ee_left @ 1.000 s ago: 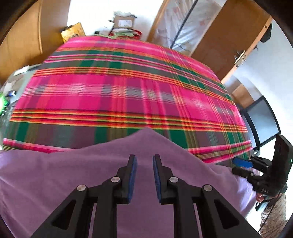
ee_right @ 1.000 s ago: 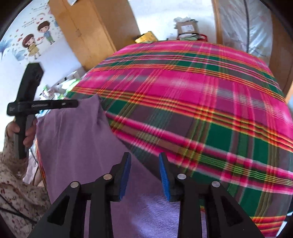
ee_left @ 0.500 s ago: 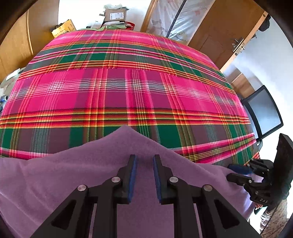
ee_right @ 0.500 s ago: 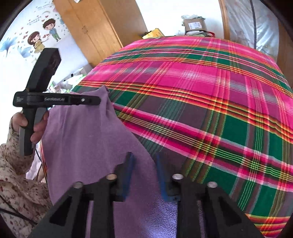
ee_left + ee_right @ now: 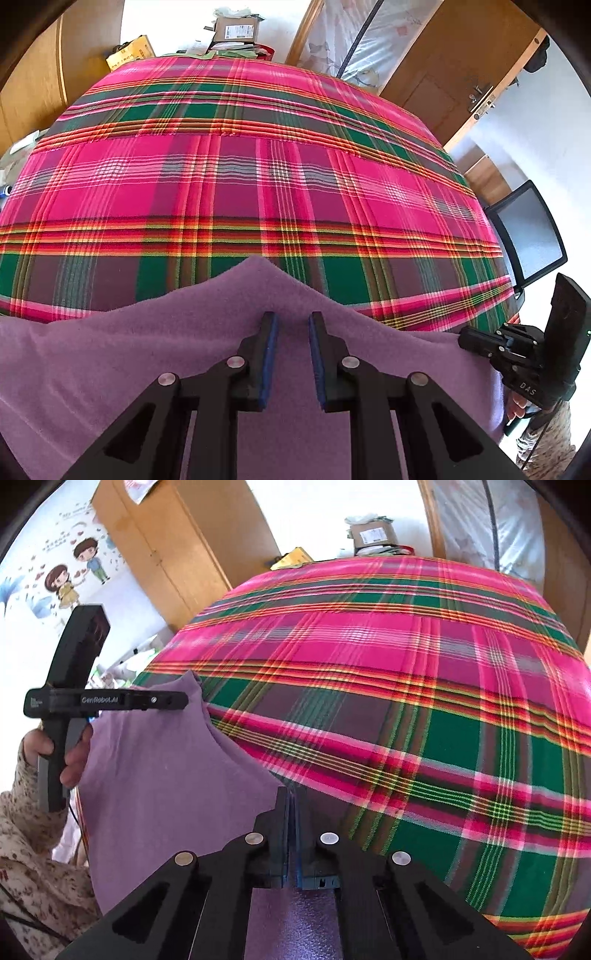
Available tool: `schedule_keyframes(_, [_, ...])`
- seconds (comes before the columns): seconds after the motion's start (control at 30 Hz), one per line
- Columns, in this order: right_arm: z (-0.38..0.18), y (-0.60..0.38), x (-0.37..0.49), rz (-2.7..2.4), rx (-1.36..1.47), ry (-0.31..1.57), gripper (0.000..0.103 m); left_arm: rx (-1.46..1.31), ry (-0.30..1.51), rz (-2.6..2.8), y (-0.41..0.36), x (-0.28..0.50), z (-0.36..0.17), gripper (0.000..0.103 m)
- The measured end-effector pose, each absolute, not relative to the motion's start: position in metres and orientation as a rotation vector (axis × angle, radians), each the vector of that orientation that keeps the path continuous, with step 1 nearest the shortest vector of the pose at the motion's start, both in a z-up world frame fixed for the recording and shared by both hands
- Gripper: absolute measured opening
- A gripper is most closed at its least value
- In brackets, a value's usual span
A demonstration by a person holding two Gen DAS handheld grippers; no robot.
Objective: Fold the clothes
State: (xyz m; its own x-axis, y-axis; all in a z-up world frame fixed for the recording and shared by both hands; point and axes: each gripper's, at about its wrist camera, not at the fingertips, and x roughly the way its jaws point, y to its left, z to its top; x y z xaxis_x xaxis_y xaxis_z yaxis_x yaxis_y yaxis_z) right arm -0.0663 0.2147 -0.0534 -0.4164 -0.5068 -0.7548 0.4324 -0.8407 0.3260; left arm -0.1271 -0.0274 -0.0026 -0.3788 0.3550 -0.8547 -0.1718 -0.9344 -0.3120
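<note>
One purple garment (image 5: 155, 369) lies along the near edge of a bed, directly under both grippers, its long axis running from one tool to the other. A rounded peak of cloth rises just ahead of the left gripper (image 5: 291, 321), pointing away across the bed. That gripper's blue-padded jaws stand narrowly apart above the fabric, holding nothing. The right gripper (image 5: 291, 794) has its jaws pressed together at the garment's edge; whether cloth is pinched between them cannot be told. Beyond both tools spreads a pink, green and orange plaid bedcover (image 5: 258, 177), bare ahead of them. Past its far edge sit a cardboard box (image 5: 236, 31) and a yellow box (image 5: 129, 55), beside wooden wardrobe doors (image 5: 177, 546). A dark monitor (image 5: 528, 243) stands off to the left gripper's right.
</note>
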Motion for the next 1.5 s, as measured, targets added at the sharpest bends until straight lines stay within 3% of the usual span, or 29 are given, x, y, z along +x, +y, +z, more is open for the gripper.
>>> schedule_keyframes(0.17, [-0.054, 0.221, -0.065, -2.268, 1.239, -0.156, 0.002, -1.513, -0.233, 2.364, -0.026, -0.126, -0.003, 0.018])
schedule_keyframes(0.33, [-0.048, 0.219, -0.060, -2.344, 1.219, -0.172, 0.016, -1.511, -0.289, 2.381, -0.032, -0.121, 0.001, 0.018])
schedule_keyframes(0.67, [-0.012, 0.240, -0.010, -2.538, 1.123, -0.242, 0.019, -1.479, -0.308, 2.439, -0.060, -0.079, 0.015, 0.020])
schedule_keyframes(1.13, [-0.026, 0.135, 0.047, -2.389, 1.081, 0.051, 0.025, -1.525, -0.360, 2.439, -0.108, -0.012, -0.003, 0.021])
schedule_keyframes(1.5, [-0.052, 0.129, 0.079, -2.493, 1.031, 0.135, 0.026, -1.482, -0.478, 2.404, -0.152, 0.024, -0.008, 0.020])
